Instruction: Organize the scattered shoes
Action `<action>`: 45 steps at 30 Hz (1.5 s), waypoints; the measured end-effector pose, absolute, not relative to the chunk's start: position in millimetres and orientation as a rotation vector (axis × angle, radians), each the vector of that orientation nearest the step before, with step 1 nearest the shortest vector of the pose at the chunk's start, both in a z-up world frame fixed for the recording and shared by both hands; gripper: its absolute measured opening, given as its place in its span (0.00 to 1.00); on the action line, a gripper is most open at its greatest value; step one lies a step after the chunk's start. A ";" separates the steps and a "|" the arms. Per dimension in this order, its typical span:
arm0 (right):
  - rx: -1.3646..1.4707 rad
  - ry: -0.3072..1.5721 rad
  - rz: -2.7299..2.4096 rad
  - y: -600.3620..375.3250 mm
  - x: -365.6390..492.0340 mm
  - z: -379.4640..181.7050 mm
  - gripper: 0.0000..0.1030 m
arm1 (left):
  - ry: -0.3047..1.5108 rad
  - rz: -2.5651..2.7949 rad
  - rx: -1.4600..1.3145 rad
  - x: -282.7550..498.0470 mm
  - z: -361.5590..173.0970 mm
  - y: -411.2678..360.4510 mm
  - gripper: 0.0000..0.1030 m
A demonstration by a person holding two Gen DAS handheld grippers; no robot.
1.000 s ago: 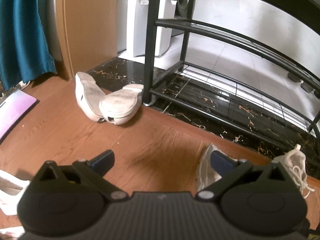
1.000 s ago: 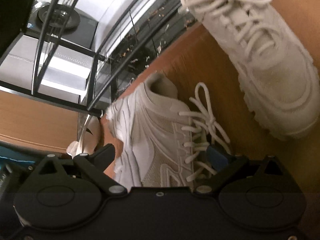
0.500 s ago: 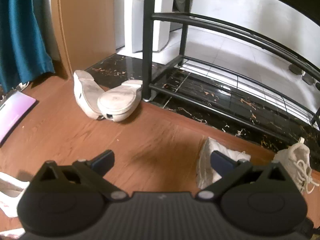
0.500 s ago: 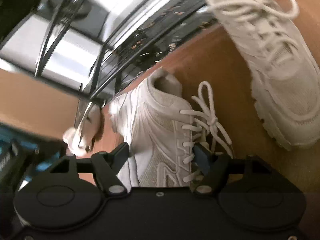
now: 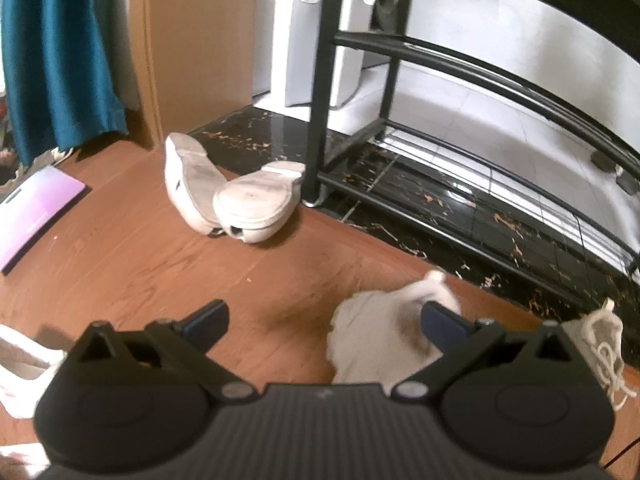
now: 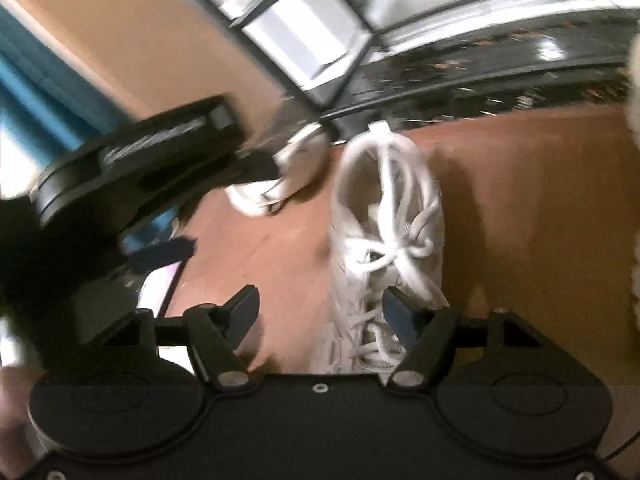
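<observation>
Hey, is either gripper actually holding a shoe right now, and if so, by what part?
Neither holds anything. The left gripper is open over bare floor; the right gripper is open, the white sneaker lying by one finger.

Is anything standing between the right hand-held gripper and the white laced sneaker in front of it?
Nothing visible. The right hand-held gripper is open with the white laced sneaker directly ahead, its toe end already reaching the fingers; only bare wooden floor surrounds it.
</observation>
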State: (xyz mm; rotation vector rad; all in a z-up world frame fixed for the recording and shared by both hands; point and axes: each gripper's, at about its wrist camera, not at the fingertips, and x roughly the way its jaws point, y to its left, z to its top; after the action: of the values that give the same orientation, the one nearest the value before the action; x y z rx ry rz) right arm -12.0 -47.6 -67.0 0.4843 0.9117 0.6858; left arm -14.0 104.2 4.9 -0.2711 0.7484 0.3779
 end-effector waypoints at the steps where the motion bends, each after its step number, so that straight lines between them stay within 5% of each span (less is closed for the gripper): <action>1: 0.495 0.926 0.700 -47.7 -10.1 -65.7 0.86 | 0.741 0.397 -0.288 -15.4 5.5 107.6 0.99; 3: 0.505 0.951 0.688 -50.3 -8.8 -64.3 0.96 | 0.719 0.435 -0.323 -18.6 7.0 114.2 0.99; 15: 0.333 0.864 0.567 -24.8 3.3 -77.6 0.99 | 0.620 0.646 -0.417 -33.6 11.2 141.0 0.99; 18: 0.284 0.884 0.524 -10.7 9.3 -93.4 0.95 | 0.629 0.630 -0.397 -30.2 9.1 140.2 0.99; 21: 0.261 0.947 0.536 -3.3 13.2 -110.6 0.68 | 0.648 0.604 -0.366 -25.2 7.1 135.2 0.99; 24: 0.234 0.915 0.523 -3.1 4.8 -106.1 0.61 | 0.666 0.584 -0.340 -20.0 3.4 130.5 0.99; 45: 0.217 0.736 0.074 -134.8 36.4 -103.2 0.62 | 0.691 0.555 -0.339 -16.5 -2.4 124.0 0.99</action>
State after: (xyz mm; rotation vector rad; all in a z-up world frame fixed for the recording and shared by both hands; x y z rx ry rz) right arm 36.4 -134.8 -103.2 0.2168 0.7364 0.0742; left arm -16.5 124.0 -2.4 -0.3386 0.6908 0.5546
